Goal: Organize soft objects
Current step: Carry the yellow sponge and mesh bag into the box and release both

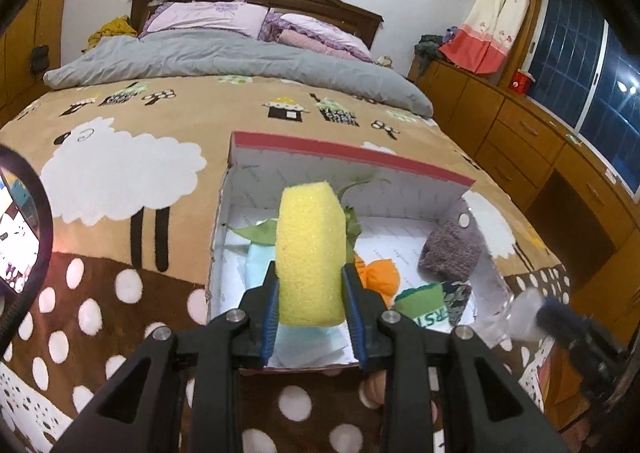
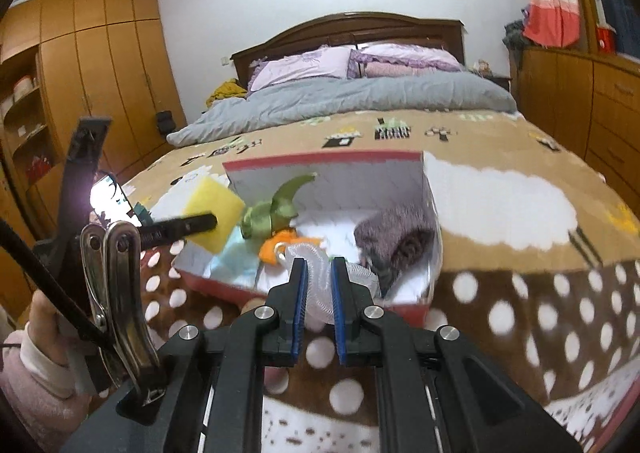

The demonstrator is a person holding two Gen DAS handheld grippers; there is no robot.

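An open red-edged cardboard box (image 1: pixel 352 151) lies on the bed; it also shows in the right wrist view (image 2: pixel 328 163). My left gripper (image 1: pixel 310 281) is shut on a yellow sponge (image 1: pixel 310 245) and holds it above the box's near left part; the sponge shows from the side in the right wrist view (image 2: pixel 216 213). My right gripper (image 2: pixel 318 277) is shut on a white mesh bath puff (image 2: pixel 316 293) over the box's near edge. In the box lie a purple knit piece (image 1: pixel 450 253), an orange cloth (image 1: pixel 380 273), a green ribbon (image 2: pixel 272 209) and a green scouring pad (image 1: pixel 424 303).
The box sits on a brown blanket with sheep and polka dots (image 1: pixel 120 173). A grey duvet (image 1: pixel 240 61) and pink pillows (image 1: pixel 208 19) lie at the head. Wooden drawers (image 1: pixel 520 133) run along the right, wardrobes (image 2: pixel 100 65) along the left.
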